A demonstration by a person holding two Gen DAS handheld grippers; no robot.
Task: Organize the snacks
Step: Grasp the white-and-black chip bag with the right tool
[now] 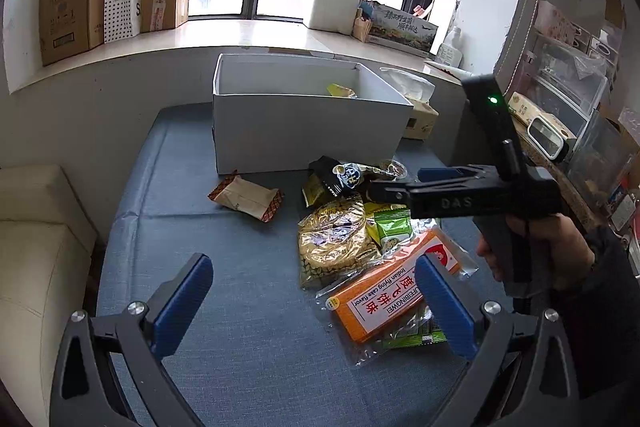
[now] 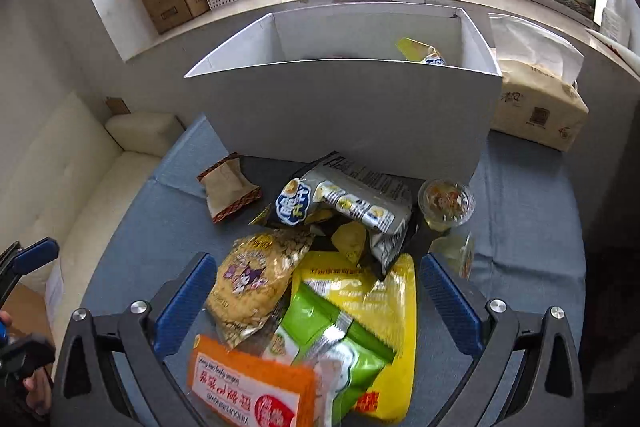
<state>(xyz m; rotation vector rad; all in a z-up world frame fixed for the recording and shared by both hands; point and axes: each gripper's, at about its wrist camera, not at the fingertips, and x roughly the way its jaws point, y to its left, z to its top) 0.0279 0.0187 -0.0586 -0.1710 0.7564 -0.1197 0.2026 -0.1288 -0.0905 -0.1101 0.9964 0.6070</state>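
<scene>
The step in hand looks like choosing the next packet from the pile for the white box [image 2: 344, 107], which stands at the upper middle of both views on the blue-covered table [image 1: 248, 307]. One yellow packet [image 2: 420, 51] already lies inside it, at the box's right end, so the sorting is begun but far from done.

The right claw [image 2: 316, 303] hangs over the heap with its blue pads spread wide and nothing between them. In its lower middle frame sit a golden seed bag [image 2: 252, 283], a green and yellow packet [image 2: 360, 315] and an orange cake packet [image 2: 248, 387], overlapping one another. Above them, just in front of the box wall, lies a black and silver chip bag [image 2: 352, 199], with a small clear jelly cup [image 2: 446, 203] just to its right. A brown paper-wrapped snack [image 2: 228, 187] lies apart at centre left.

The left claw [image 1: 312, 303] is likewise wide open and empty, low in its own frame, its right pad overlapping the orange cake packet in that view; whether it touches the packet I cannot tell.

My judgement is that the right claw is placed to take the green and yellow packet or the seed bag. The next move calls for dropping down, closing on a single packet at its edge without dragging its overlapping neighbours, then lifting it over the near wall of the box. Slippery film wrappers may slide as the pads close.
</scene>
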